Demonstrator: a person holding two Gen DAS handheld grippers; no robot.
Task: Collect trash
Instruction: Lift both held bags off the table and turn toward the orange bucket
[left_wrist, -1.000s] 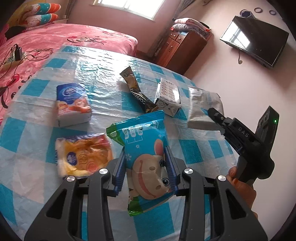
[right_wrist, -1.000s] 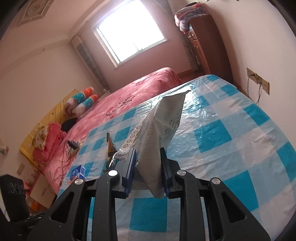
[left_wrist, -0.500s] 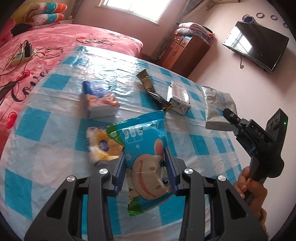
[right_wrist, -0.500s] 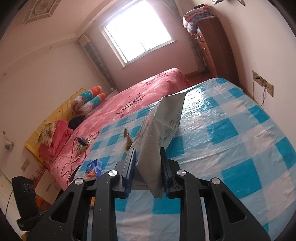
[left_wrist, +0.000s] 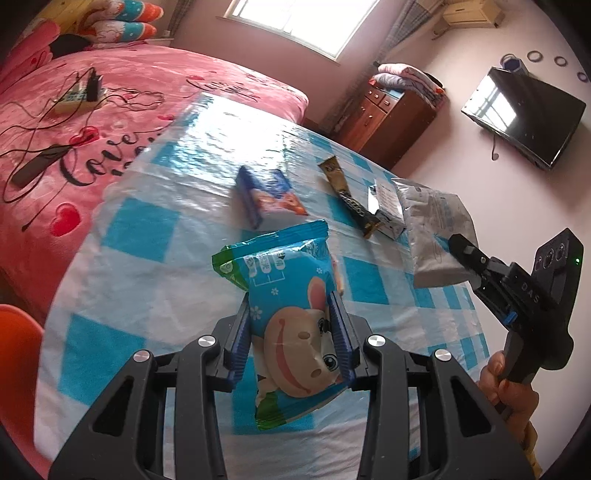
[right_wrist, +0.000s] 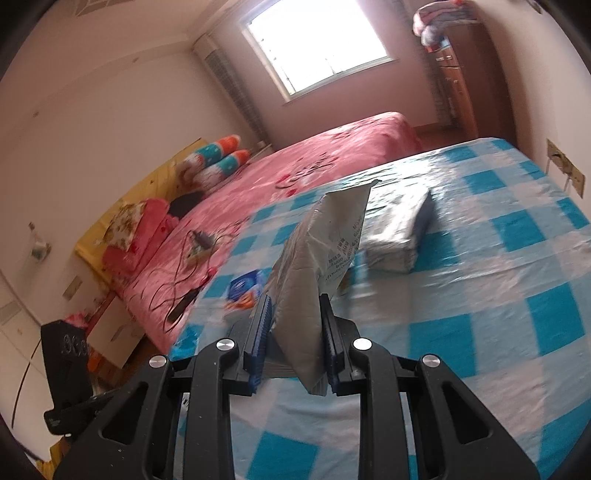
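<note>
Left gripper (left_wrist: 291, 332): clenched on a blue-and-green plastic snack packet with a cartoon face (left_wrist: 288, 321), held above the near edge of the blue-and-white checked table (left_wrist: 155, 258).
Right gripper (right_wrist: 293, 338): clamped on a crumpled silver foil bag (right_wrist: 317, 266), lifted over the table's right side.
Still on the table: a blue-and-white carton (left_wrist: 267, 201), a brown-and-gold sachet (left_wrist: 347, 195) and a silver printed box (left_wrist: 386, 206), towards the far right corner.

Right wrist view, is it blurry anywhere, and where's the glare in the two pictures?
Right wrist view: the checked tablecloth and far packets are motion-smeared, the silver bag in the right gripper stays sharp, and the window is blown out. Left wrist view: sharper, with white window glare on the tablecloth's far end.
</note>
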